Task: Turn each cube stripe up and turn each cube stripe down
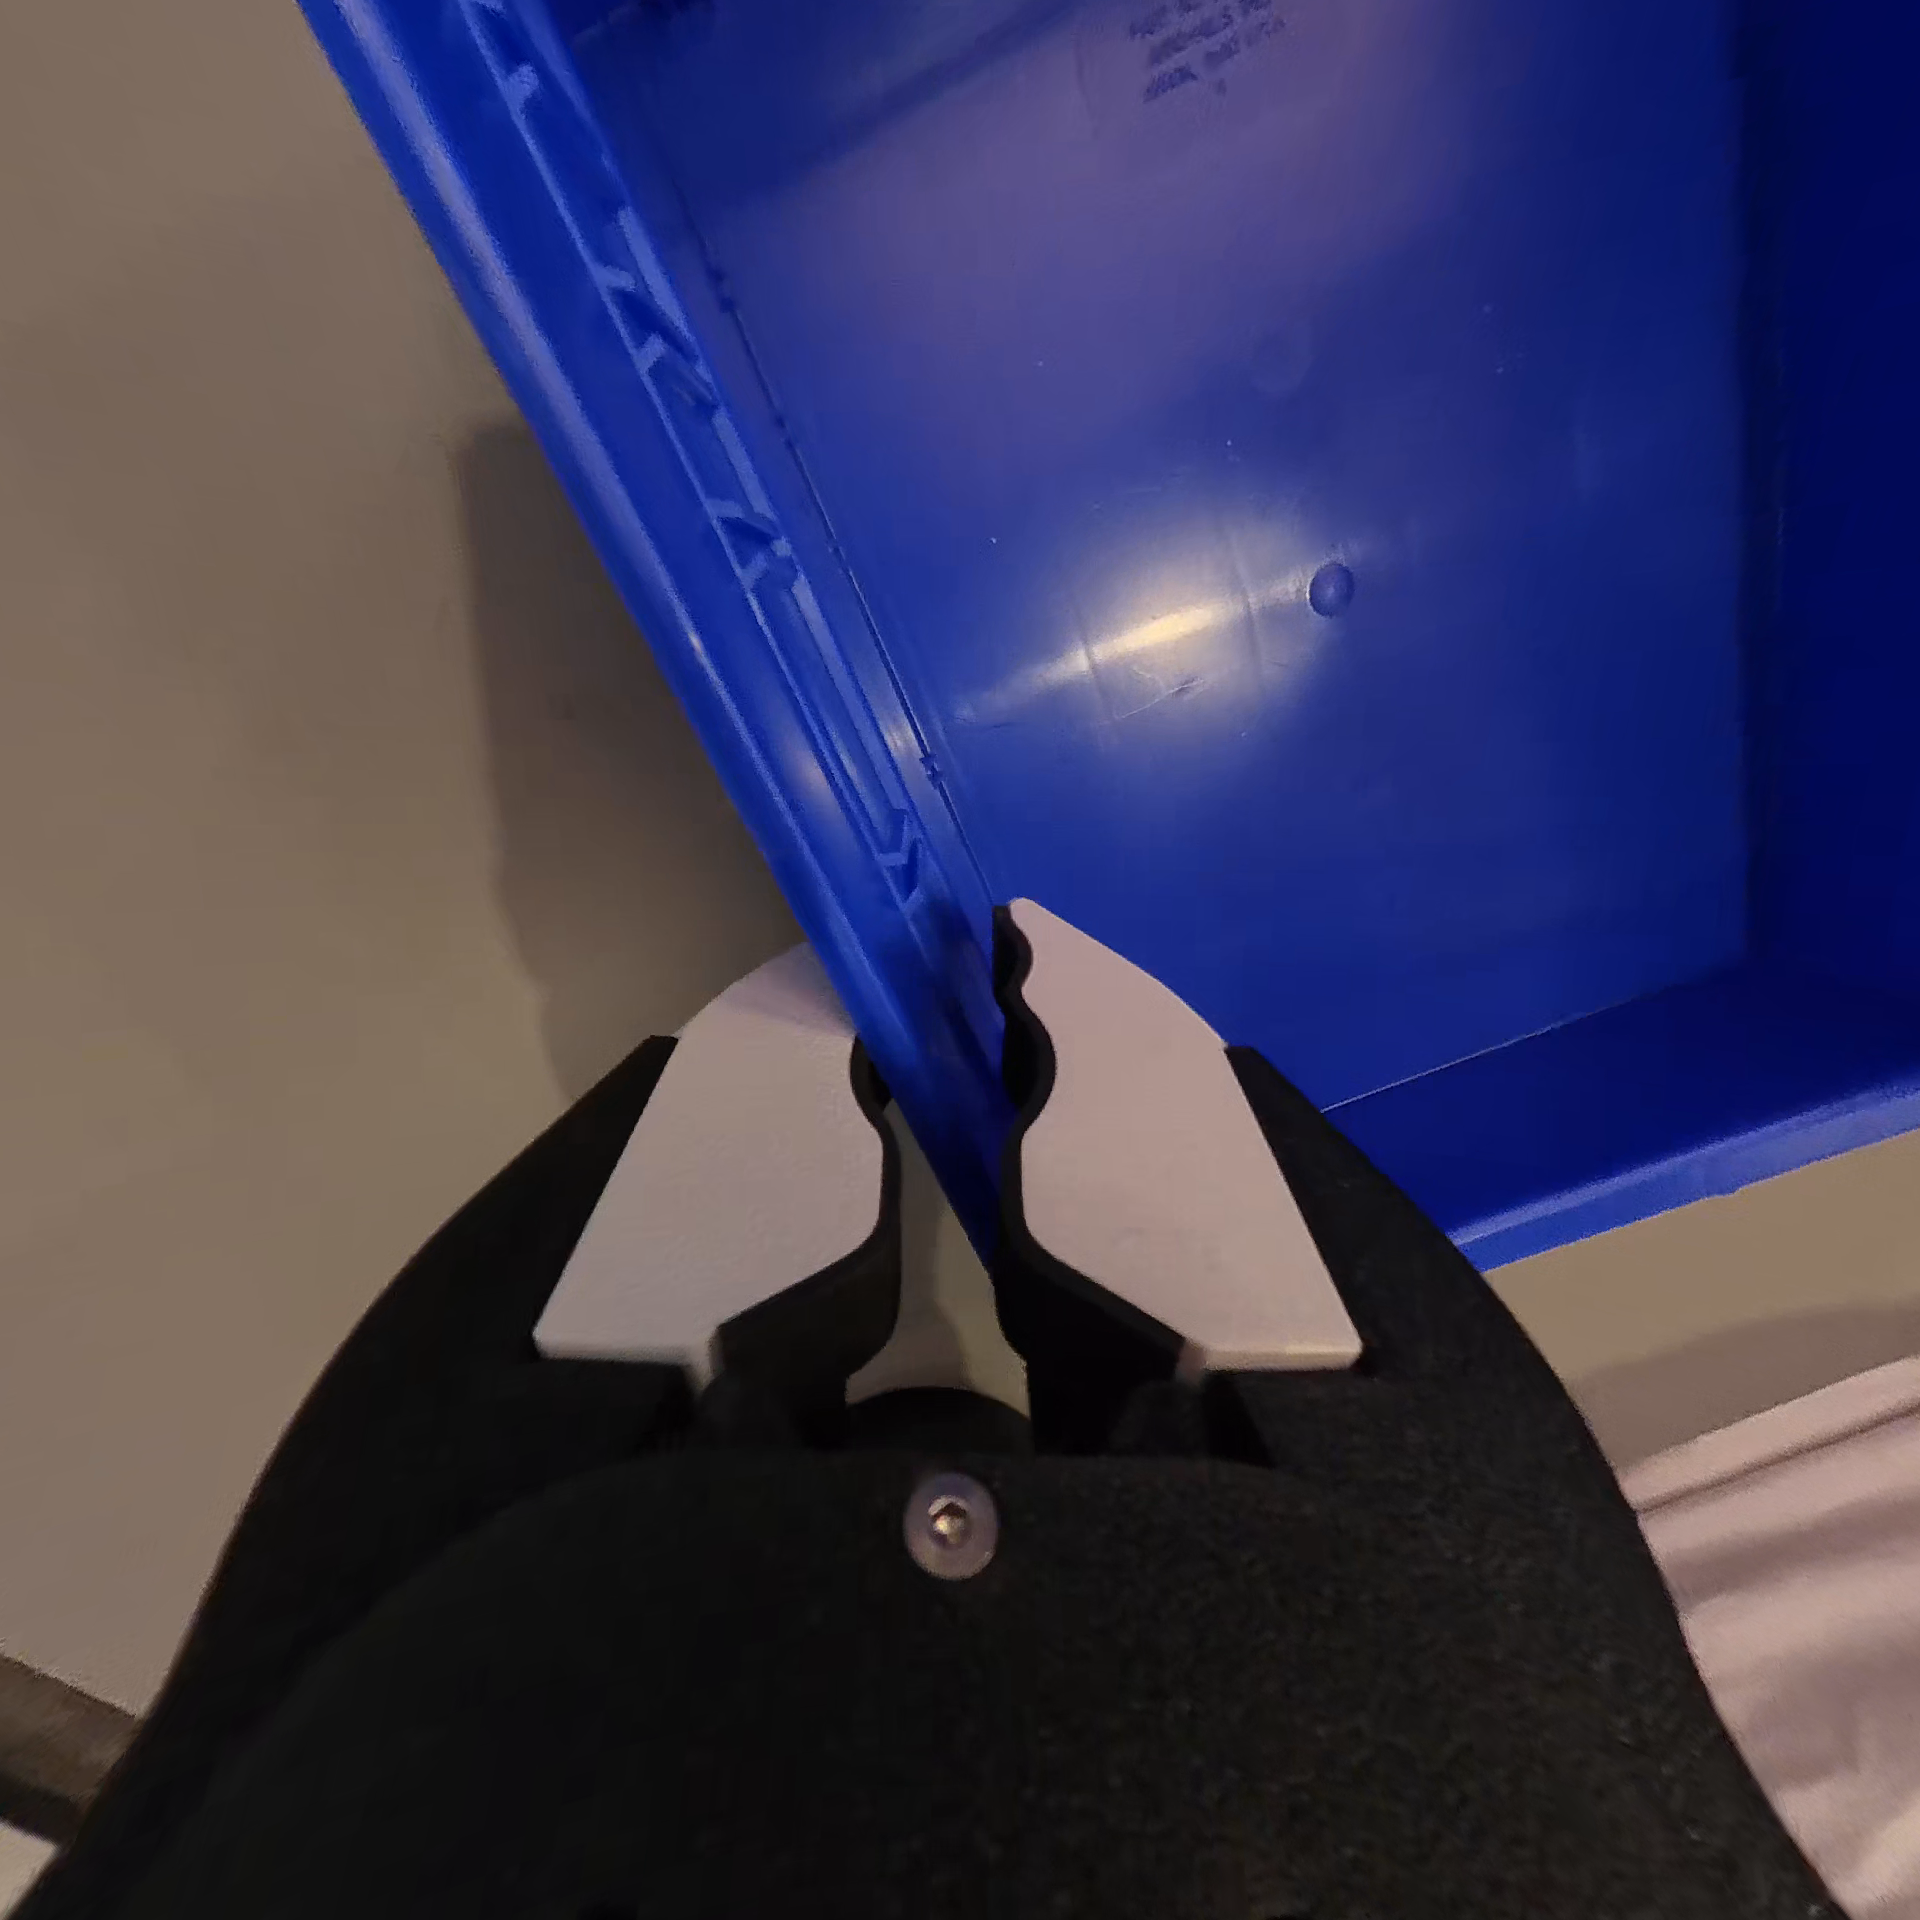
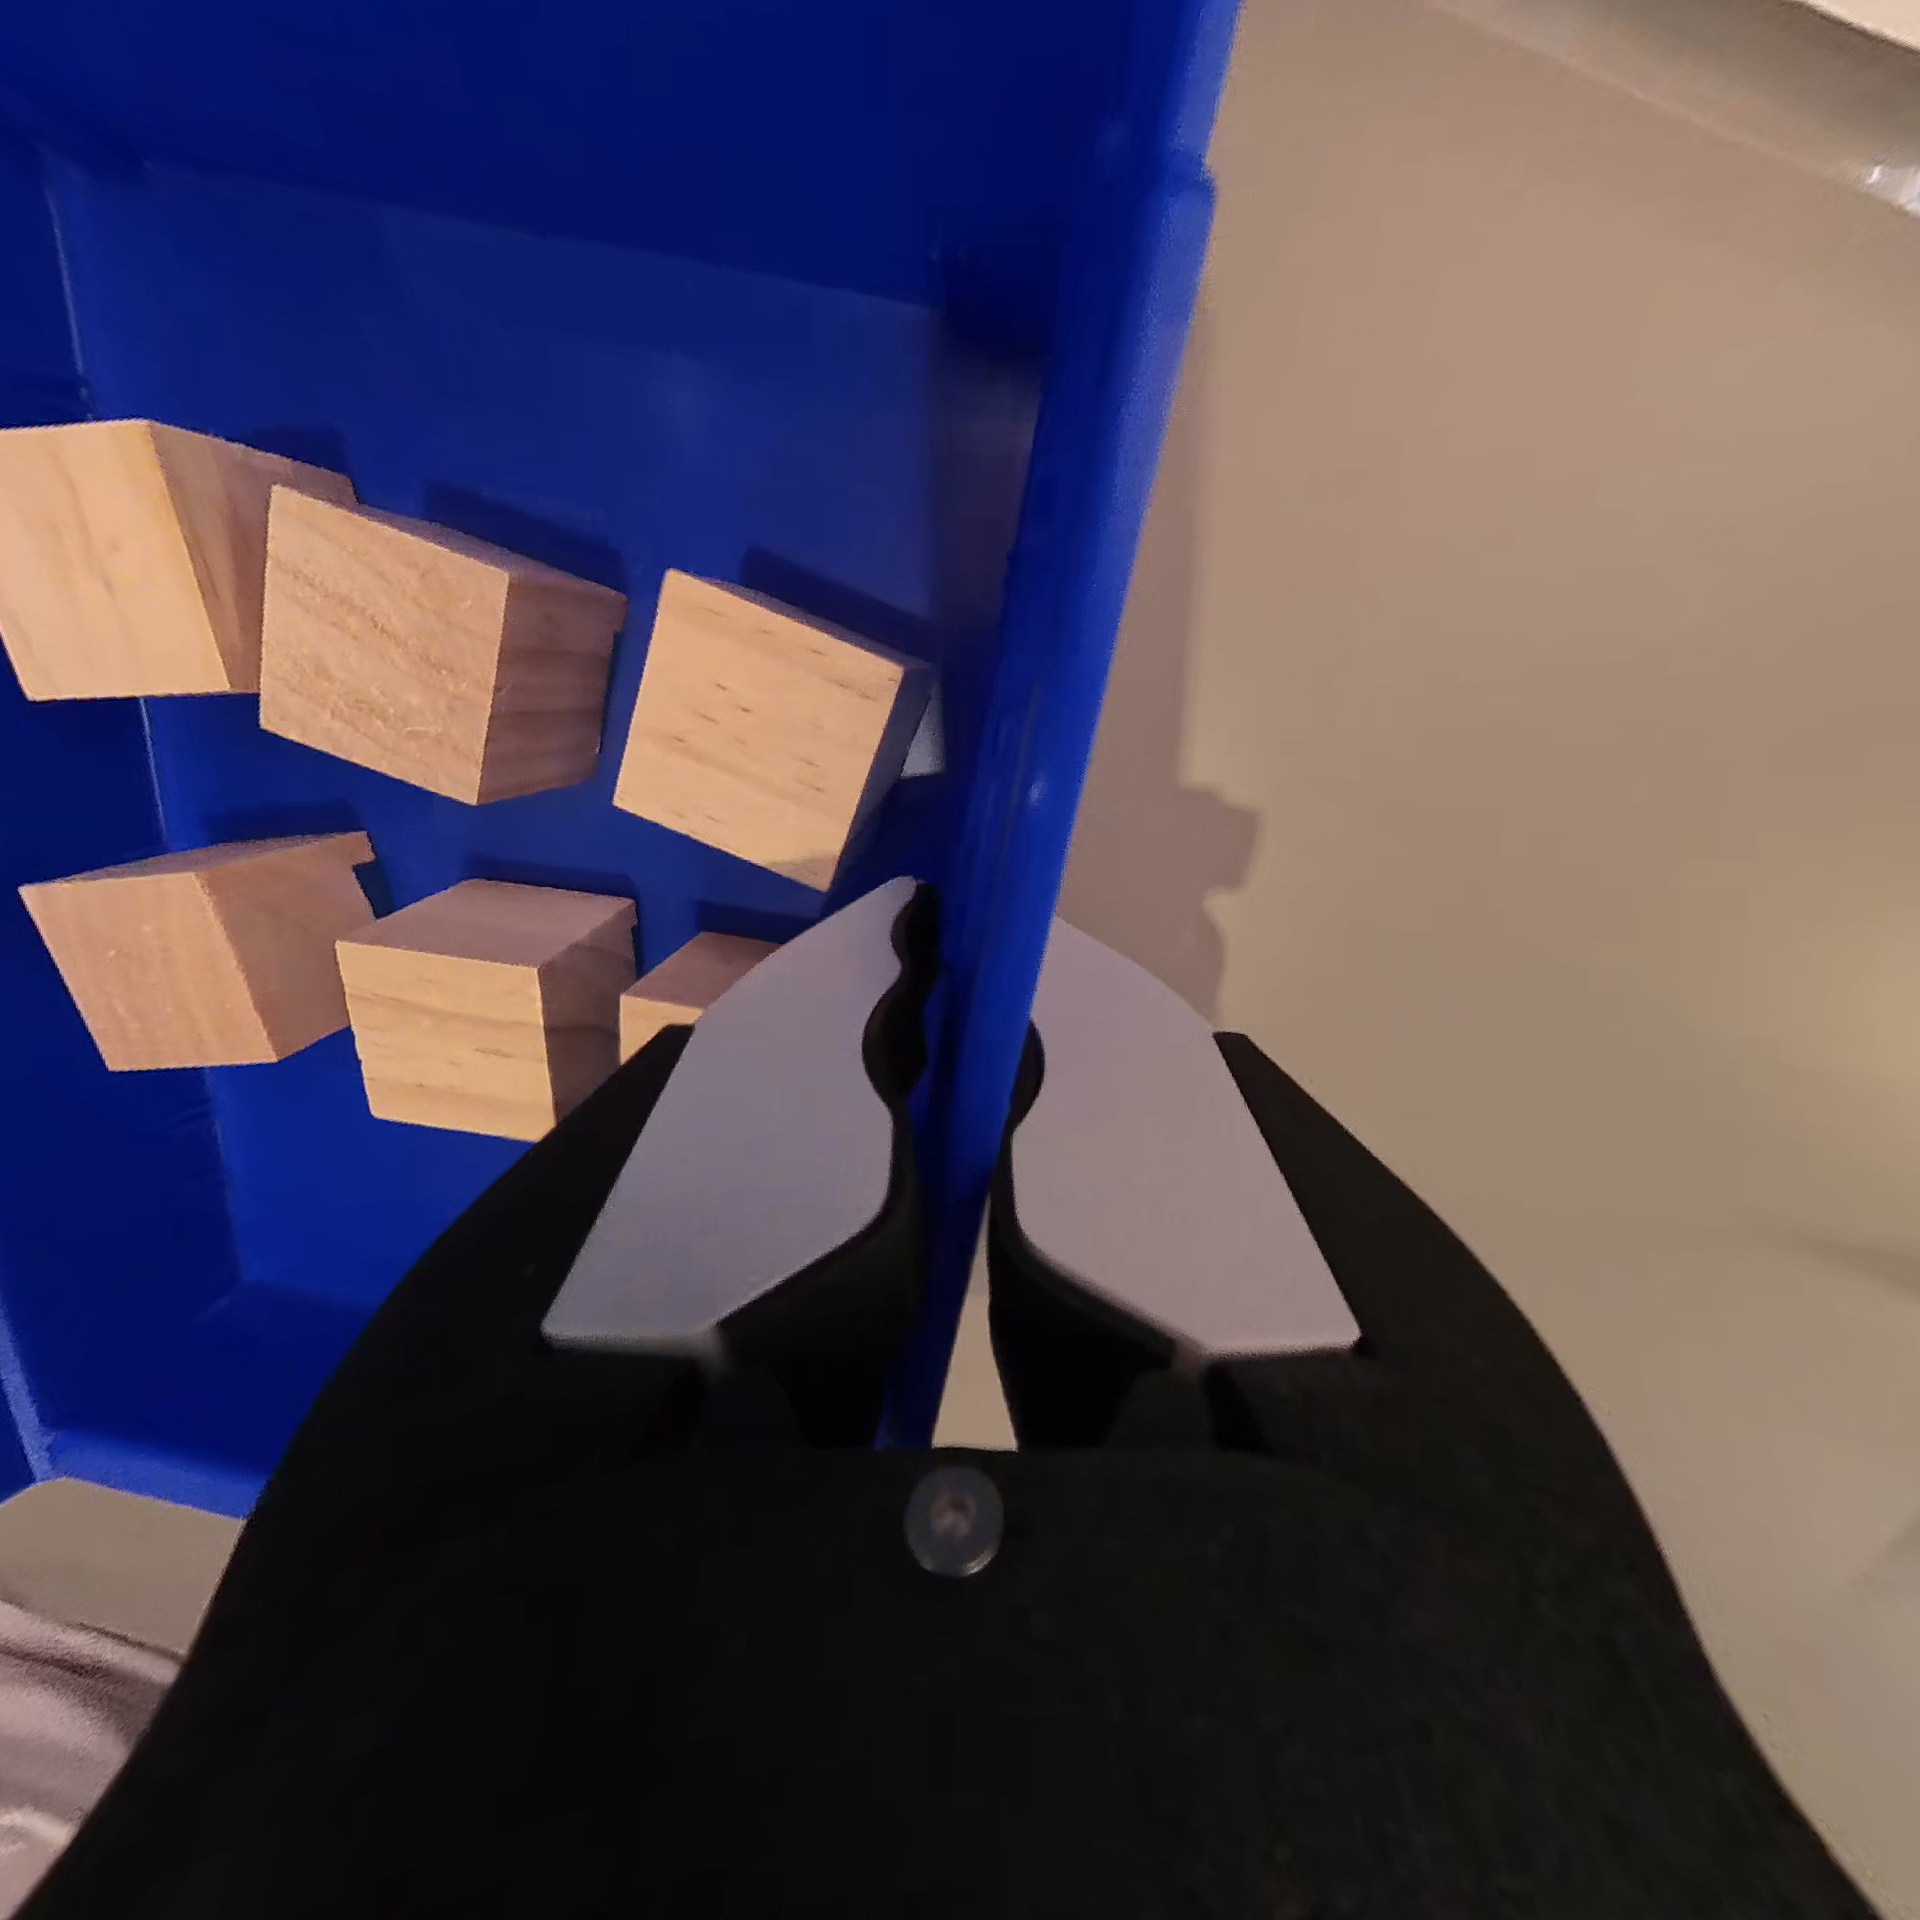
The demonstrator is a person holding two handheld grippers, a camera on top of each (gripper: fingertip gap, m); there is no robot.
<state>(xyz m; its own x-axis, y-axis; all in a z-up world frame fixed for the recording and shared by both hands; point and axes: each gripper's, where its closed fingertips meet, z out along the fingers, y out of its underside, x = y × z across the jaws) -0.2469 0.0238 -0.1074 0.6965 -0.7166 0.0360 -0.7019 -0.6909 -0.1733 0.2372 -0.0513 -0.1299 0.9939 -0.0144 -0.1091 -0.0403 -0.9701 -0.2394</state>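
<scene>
**Left wrist view: bin gripped on both walls, cubes loose**

Left wrist view shows the left gripper (image 1: 940, 1049) clamped on the side wall of the glossy blue plastic bin (image 1: 1351, 727). In the right wrist view, six plain wooden cubes (image 2: 416, 644) sit left of centre on the bin floor; the right gripper (image 2: 971, 1039) pinches the opposite wall. Any uneven tilt could send the cubes sliding or tumbling; no stripes are visible.

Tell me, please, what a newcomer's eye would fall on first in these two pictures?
The bright blue bin dominates both views, with each gripper clamped on a side wall: the left gripper on one, the right gripper on the opposite. Next come the pale wooden cubes, loosely scattered on the bin floor left of the right gripper's fingers, no stripe showing.
</scene>
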